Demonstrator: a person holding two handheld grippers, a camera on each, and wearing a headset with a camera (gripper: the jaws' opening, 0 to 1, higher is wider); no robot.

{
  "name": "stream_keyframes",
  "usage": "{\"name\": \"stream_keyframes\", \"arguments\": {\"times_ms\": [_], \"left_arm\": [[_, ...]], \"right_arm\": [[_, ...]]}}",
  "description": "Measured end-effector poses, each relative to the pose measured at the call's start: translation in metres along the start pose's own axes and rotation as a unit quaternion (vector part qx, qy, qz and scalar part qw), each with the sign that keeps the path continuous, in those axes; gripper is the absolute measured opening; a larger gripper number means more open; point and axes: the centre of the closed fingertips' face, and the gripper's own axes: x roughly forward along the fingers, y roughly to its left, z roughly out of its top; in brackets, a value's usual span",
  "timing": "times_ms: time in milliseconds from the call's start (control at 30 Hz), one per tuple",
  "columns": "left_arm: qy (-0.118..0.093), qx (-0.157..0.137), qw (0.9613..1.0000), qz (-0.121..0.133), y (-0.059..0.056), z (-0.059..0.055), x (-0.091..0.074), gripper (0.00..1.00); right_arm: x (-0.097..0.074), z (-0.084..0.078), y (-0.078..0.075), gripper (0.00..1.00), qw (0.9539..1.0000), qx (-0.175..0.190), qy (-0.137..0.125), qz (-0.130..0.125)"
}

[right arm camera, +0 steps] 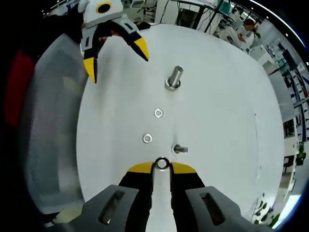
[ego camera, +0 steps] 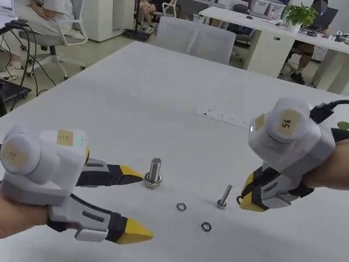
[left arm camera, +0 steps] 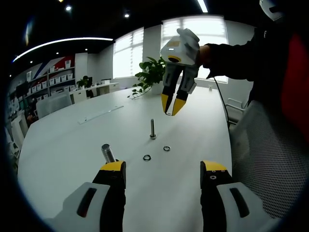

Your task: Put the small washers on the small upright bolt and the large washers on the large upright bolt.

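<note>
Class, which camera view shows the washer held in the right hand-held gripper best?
The right gripper view: the washer faces the camera, pinched in the right hand-held gripper. The head view shows it as a small ring at that gripper's tips. In the left gripper view it is too small to make out.

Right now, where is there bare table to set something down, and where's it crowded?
Free: the stretch of table between the large bolt and the power strip. Crowded: between left gripper and right gripper, where the small bolt and two loose washers sit.
</note>
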Motion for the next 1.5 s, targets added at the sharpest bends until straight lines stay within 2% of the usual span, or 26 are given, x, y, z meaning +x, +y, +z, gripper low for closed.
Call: {"name": "stream_keyframes", "arguments": {"times_ms": [267,467,1200,1500], "left_arm": [[0.001,0.0,1.0,0.002,0.001,-0.001,0.0,0.61],[-0.001,-0.002,1.0,0.005,0.002,-0.001,-0.001,0.61],[-0.001,-0.005,1.0,0.005,0.002,-0.003,-0.001,0.61],[-0.002,-0.006,1.0,0.004,0.003,-0.003,0.0,0.61]], "right_arm": [[0.0,0.009,-0.018,0.13,0.9999,-0.007,0.001,-0.013],[0.004,0.015,-0.025,0.13,0.9998,-0.014,0.002,-0.015],[0.027,0.007,-0.034,0.13,0.9997,-0.014,0.02,0.0],[0.029,0.007,-0.034,0.13,0.9996,-0.015,0.023,-0.001]]}}
